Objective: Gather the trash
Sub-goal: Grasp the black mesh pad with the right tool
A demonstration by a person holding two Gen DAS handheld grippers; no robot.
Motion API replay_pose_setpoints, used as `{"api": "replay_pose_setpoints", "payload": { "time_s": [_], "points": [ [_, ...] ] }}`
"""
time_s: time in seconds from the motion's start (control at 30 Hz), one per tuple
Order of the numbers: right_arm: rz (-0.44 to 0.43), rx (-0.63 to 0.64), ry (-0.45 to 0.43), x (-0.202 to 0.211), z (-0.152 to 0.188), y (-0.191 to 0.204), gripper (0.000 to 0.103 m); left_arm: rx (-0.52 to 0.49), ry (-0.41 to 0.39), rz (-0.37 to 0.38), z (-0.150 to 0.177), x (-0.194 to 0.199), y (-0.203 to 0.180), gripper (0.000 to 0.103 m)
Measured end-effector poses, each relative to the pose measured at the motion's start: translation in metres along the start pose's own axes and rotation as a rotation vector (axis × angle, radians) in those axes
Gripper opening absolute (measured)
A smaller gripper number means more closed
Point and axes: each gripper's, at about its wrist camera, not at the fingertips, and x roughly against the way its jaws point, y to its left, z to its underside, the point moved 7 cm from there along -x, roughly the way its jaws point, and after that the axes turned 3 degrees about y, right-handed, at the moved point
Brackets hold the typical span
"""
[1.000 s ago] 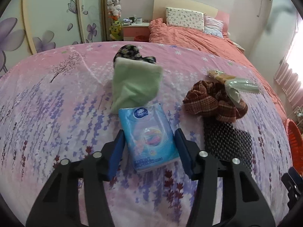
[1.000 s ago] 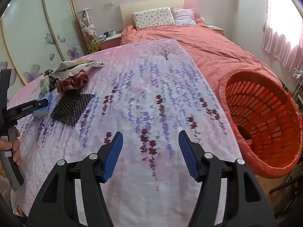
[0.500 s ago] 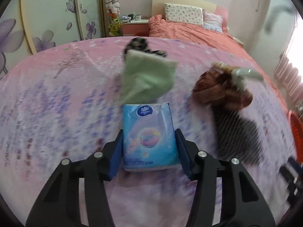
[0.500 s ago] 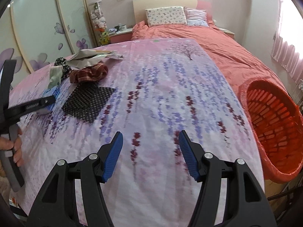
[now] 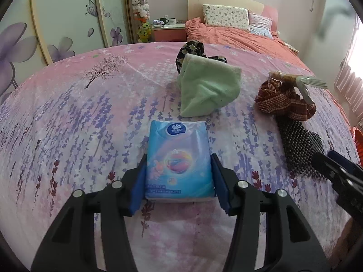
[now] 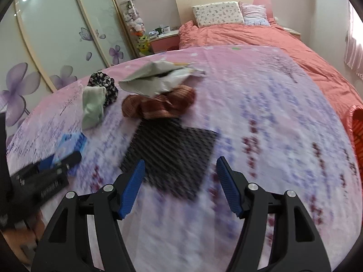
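A blue tissue pack point(image 5: 179, 163) lies on the pink flowered bedspread point(image 5: 79, 124), and my left gripper point(image 5: 179, 181) is shut on it, a blue pad against each long side. A crumpled grey wrapper point(image 6: 156, 79) rests on a brown plaid cloth point(image 6: 158, 106). My right gripper point(image 6: 180, 181) hovers over the near edge of a black mesh mat point(image 6: 172, 156). Its jaws are opening with nothing between them. In the right wrist view the left gripper point(image 6: 56, 165) and the tissue pack point(image 6: 72, 142) show at the left. The right gripper's tip point(image 5: 335, 165) shows at the right of the left wrist view.
A green towel point(image 5: 208, 88) and a black floral cloth point(image 5: 192, 49) lie beyond the pack. An orange basket point(image 6: 356, 131) stands off the bed's right edge. Farther back are a coral duvet point(image 6: 249, 36), pillows and a nightstand point(image 6: 163, 40).
My right gripper has swung left across the bed to the black mat, the basket sliding to the frame's edge, and its jaws have widened. The tissue pack has straightened between the left pads.
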Motion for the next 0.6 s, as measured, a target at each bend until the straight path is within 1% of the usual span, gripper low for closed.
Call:
{"api": "replay_pose_setpoints", "payload": {
  "time_s": [0.07, 0.1, 0.13, 0.17, 0.2, 0.23, 0.27, 0.3, 0.4, 0.5, 0.6],
  "points": [
    [0.046, 0.022, -0.007, -0.005, -0.004, 0.004, 0.066, 0.003, 0.000, 0.003, 0.000, 0.000, 0.000, 0.052],
    [0.073, 0.034, -0.004, -0.006, -0.004, 0.005, 0.065, 0.003, 0.000, 0.004, 0.000, 0.000, -0.001, 0.052],
    [0.087, 0.039, -0.004, -0.007, -0.005, 0.006, 0.060, 0.003, 0.000, 0.004, 0.001, 0.000, -0.001, 0.052],
    [0.104, 0.041, -0.006, -0.006, -0.005, 0.005, 0.047, 0.003, 0.000, 0.003, 0.001, 0.000, -0.001, 0.052],
    [0.083, 0.043, -0.006, -0.006, -0.004, 0.006, 0.034, 0.003, 0.000, 0.003, 0.001, 0.000, -0.001, 0.052],
    [0.069, 0.043, -0.006, -0.006, -0.004, 0.006, 0.028, 0.003, 0.000, 0.003, 0.001, 0.000, -0.001, 0.052],
    [0.052, 0.044, -0.003, -0.005, -0.002, 0.006, 0.015, 0.003, 0.000, 0.004, 0.001, 0.000, -0.001, 0.052],
    [0.044, 0.049, -0.003, -0.004, 0.000, 0.006, 0.010, 0.003, 0.000, 0.004, 0.001, 0.000, -0.001, 0.052],
    [0.067, 0.069, -0.010, 0.004, 0.005, 0.001, 0.008, 0.003, 0.000, 0.004, 0.001, 0.000, -0.001, 0.052],
    [0.123, 0.085, -0.039, 0.018, 0.013, -0.016, 0.008, 0.003, 0.000, 0.004, 0.001, 0.000, -0.001, 0.052],
    [0.223, 0.068, -0.061, 0.036, 0.018, -0.053, 0.008, 0.003, 0.000, 0.003, 0.001, 0.000, -0.001, 0.052]
  ]
}}
